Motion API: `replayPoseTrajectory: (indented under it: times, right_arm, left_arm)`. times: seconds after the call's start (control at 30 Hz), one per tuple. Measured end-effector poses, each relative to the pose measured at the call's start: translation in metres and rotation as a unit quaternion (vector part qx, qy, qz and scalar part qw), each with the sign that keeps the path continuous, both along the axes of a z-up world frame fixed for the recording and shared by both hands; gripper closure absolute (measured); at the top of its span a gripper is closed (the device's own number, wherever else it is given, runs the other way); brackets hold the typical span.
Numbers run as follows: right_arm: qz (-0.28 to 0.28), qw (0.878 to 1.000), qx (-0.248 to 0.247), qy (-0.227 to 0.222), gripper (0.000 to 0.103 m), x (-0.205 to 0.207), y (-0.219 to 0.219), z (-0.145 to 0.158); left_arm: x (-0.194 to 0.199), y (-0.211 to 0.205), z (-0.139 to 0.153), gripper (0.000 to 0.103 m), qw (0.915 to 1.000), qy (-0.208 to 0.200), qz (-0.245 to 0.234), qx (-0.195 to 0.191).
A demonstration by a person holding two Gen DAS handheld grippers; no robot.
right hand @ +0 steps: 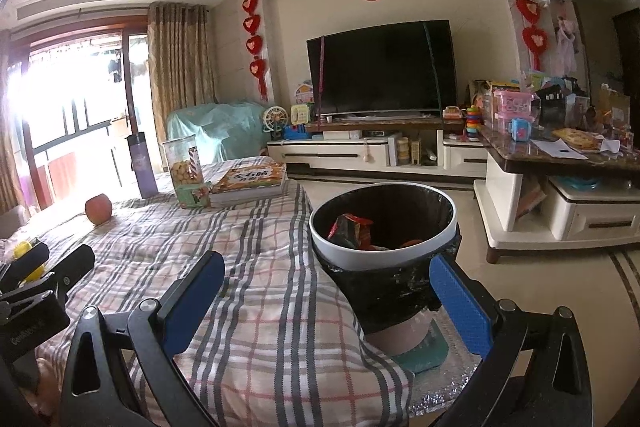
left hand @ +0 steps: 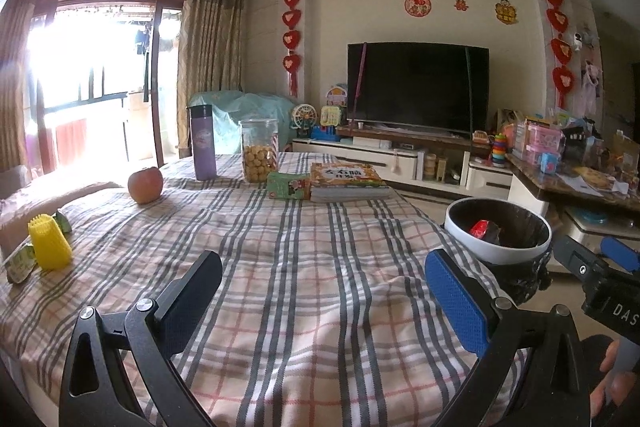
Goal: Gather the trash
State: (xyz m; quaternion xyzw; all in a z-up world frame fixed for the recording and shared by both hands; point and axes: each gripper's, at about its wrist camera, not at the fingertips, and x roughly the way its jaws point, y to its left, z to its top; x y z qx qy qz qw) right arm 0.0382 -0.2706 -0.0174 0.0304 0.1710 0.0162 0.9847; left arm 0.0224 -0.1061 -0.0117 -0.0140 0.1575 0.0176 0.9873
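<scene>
Left claw [left hand: 322, 291] spread wide, nothing held, hovering over near edge of plaid-covered surface [left hand: 280, 267]. Right claw [right hand: 326, 301] likewise wide open and empty, poised over surface's right edge with bin beside it.

Trash bin [right hand: 384, 227]: white rim, black liner, standing just off right edge of surface. Red and dark wrappers [right hand: 352, 227] already inside. Same bin [left hand: 498, 227] seen from left wrist past right edge, red wrapper [left hand: 480, 228] visible in it.

Near left edge: yellow ridged plastic piece [left hand: 50, 245] upright, green wrappers [left hand: 20, 263] lying flat beside it and touching it; another green scrap [left hand: 62, 221] just behind. Not yet collected.

Toward far left: apple [left hand: 145, 185]. Along far edge: purple bottle [left hand: 203, 143] upright, clear jar of round snacks [left hand: 259, 151] next to it, small green box [left hand: 288, 185] in front of jar, stack of books [left hand: 348, 181] just right of box and touching it.

Part of right-hand tool [left hand: 600, 279] visible at right side of left wrist view, fingers of a hand [left hand: 612, 379] below it. Left tool [right hand: 40, 279] seen at left edge of right wrist view, partly covering yellow piece [right hand: 22, 251].

Beyond surface: dark TV [left hand: 418, 87] on white cabinet.
</scene>
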Motion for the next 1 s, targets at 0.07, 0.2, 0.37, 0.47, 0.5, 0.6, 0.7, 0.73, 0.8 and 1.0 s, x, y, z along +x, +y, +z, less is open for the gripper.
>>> replayPoseTrajectory:
  times: [0.07, 0.2, 0.37, 0.47, 0.5, 0.6, 0.7, 0.73, 0.8, 1.0]
  right_arm:
    - [0.001, 1.0, -0.001, -0.001, 0.0, -0.0008, 0.0016, 0.0002]
    - [0.003, 1.0, 0.0, -0.003, 0.0, -0.0017, 0.0029, 0.0016]
    - [0.006, 1.0, 0.0, -0.003, 0.0, -0.0024, 0.0034, 0.0022]
    - [0.009, 1.0, 0.003, -0.003, 0.0, -0.0026, 0.0029, 0.002]
    - [0.009, 1.0, 0.004, -0.003, 0.0, -0.0029, 0.0028, 0.0023]
    - [0.01, 1.0, 0.002, -0.004, 0.0, -0.0037, 0.0032, 0.0023]
    - [0.011, 1.0, 0.002, -0.005, 0.0, -0.0043, 0.0047, 0.0036]
    - [0.012, 1.0, 0.002, -0.005, 0.0, -0.0044, 0.0048, 0.0039]
    - [0.013, 1.0, 0.002, -0.004, 0.0, -0.0041, 0.006, 0.004]
    - [0.016, 1.0, 0.003, -0.005, 0.0, -0.0045, 0.0075, 0.005]
  left_arm:
    - [-0.0004, 0.0003, -0.0002, 0.001, 1.0, -0.002, 0.0, 0.0]
    - [-0.0009, 0.0001, -0.0021, 0.001, 1.0, -0.007, -0.002, 0.004]
    - [-0.0007, 0.0006, -0.0027, 0.001, 1.0, -0.007, -0.003, 0.003]
    - [-0.0008, 0.001, -0.0031, 0.001, 1.0, -0.005, -0.005, 0.001]
    - [-0.001, 0.0008, -0.003, 0.001, 1.0, -0.004, -0.006, 0.001]
    - [-0.0014, 0.0006, -0.0029, 0.001, 1.0, -0.004, -0.007, 0.001]
    - [-0.0025, 0.0014, -0.0017, 0.001, 1.0, -0.005, -0.009, 0.001]
    - [-0.0025, 0.0014, -0.0019, 0.001, 1.0, -0.004, -0.008, 0.0]
    - [-0.0022, 0.0014, -0.0018, 0.001, 1.0, -0.002, -0.008, 0.0]
    - [-0.0021, 0.002, -0.0014, 0.001, 1.0, -0.001, -0.009, 0.0]
